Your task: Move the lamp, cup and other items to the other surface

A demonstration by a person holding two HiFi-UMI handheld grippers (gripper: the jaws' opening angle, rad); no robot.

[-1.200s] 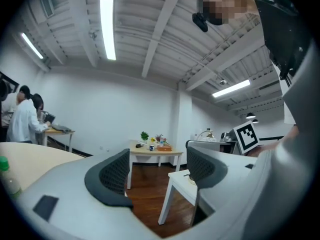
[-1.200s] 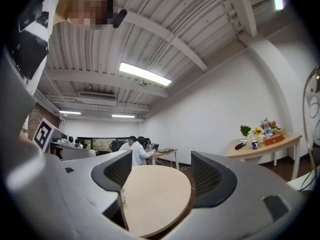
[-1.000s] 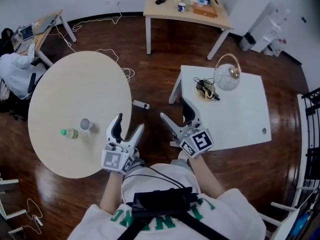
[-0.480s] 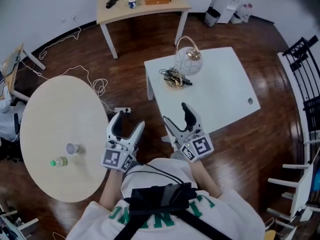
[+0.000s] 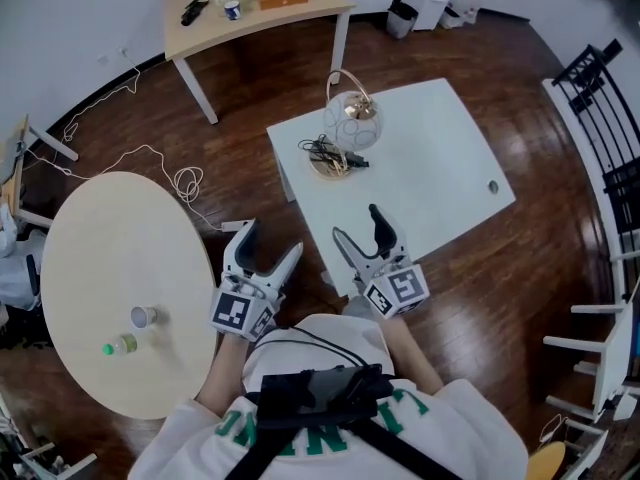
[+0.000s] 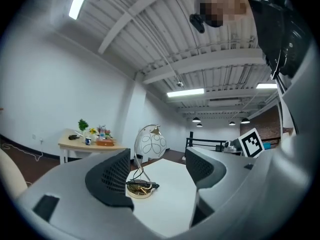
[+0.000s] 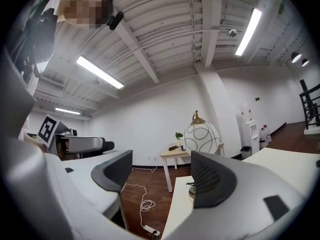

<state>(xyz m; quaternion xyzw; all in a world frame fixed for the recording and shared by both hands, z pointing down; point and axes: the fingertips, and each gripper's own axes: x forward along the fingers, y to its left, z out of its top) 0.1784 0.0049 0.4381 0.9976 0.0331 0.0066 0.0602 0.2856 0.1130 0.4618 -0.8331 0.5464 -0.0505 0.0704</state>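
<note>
Grippers: both are empty and point level, side by side in front of the person's torso.

Left gripper (image 5: 270, 244): it is positioned above the wooden floor (image 5: 500, 298), in the gap between the round table (image 5: 100, 238) and the white table (image 5: 450, 148). Its jaws stand wide apart, with nothing against the pads. In the left gripper view the lamp (image 5: 350, 128) shows through the gap, well beyond the jaw tips.

Right gripper (image 5: 358, 224): it is positioned over the near-left corner area of the white table. Its jaws also stand wide apart and clamp nothing. In the right gripper view the lamp's globe rises behind the right-hand jaw, well apart from it.

Lamp: it stands upright on the far-left part of the white table. It has a white patterned globe, a gold arched stem and a round gold base. A dark cord (image 5: 318, 150) lies bunched on and beside the base.

Cup (image 5: 143, 316): it sits on the near part of the round table, just beside a green-capped bottle (image 5: 120, 346). Both are well apart from the grippers.

Other items: a small dark object (image 5: 492, 187), too small to identify, lies near the right edge of the white table. A white cable (image 5: 185, 181) and a power strip (image 5: 232, 225) lie on the floor between the two tables. A wooden table (image 5: 290, 13) with small items stands further back.
</note>
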